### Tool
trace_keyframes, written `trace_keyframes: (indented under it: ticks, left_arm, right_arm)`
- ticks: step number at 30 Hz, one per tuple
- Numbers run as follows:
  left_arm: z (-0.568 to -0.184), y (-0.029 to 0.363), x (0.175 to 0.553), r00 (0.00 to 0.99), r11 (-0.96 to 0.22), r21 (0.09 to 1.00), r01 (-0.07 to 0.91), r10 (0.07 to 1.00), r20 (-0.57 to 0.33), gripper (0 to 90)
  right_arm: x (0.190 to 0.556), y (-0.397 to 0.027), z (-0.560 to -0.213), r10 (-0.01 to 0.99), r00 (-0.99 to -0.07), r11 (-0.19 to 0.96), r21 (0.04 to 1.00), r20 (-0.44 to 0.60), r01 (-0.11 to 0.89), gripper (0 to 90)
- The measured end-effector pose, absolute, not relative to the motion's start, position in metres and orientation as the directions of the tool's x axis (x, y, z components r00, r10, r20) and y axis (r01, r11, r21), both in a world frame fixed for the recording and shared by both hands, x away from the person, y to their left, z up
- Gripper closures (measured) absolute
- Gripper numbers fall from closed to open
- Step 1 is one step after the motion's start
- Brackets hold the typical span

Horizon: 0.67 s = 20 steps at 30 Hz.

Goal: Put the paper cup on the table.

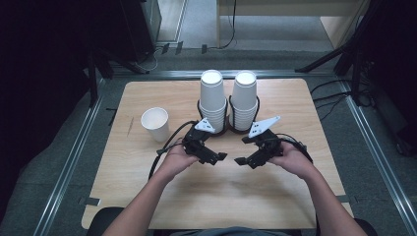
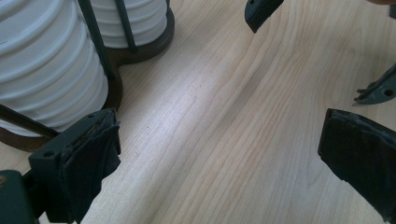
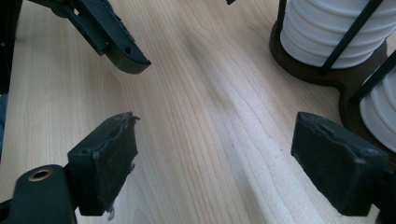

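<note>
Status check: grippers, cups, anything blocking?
Left gripper open, empty. Right gripper open, empty. Cup stacks untouched in rack; lone cup upright, apart. Nothing in the way.

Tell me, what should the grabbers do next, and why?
Probably move the left gripper forward to the left cup stack. Both it and the right gripper are open, holding nothing, low over the table just in front of the holder, and one cup already stands apart.

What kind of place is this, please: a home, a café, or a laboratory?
Most likely a laboratory or recording room. A small wooden table stands inside metal floor rails, dark stands and cables surround it, and a person holds the left gripper and right gripper.
</note>
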<state>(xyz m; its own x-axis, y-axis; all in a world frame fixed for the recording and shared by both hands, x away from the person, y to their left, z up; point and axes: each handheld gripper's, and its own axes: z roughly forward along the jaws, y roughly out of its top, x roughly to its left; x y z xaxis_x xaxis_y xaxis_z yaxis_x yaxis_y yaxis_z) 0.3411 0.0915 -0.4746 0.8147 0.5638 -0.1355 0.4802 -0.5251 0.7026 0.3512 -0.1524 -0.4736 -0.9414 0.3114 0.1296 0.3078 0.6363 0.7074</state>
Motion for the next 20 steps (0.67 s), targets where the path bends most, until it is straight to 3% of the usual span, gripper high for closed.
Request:
trace_keyframes:
  ticks: [20]
  left_arm:
    - [-0.4775, 0.0916, 0.3418, 0.818, -0.546, 0.698, 0.463, 0.567, -0.1, 0.0]
  right_arm:
    - [0.3507, -0.1508, -0.4749, 0.293, -0.949, 0.645, 0.71, 0.112, 0.283, 15.4]
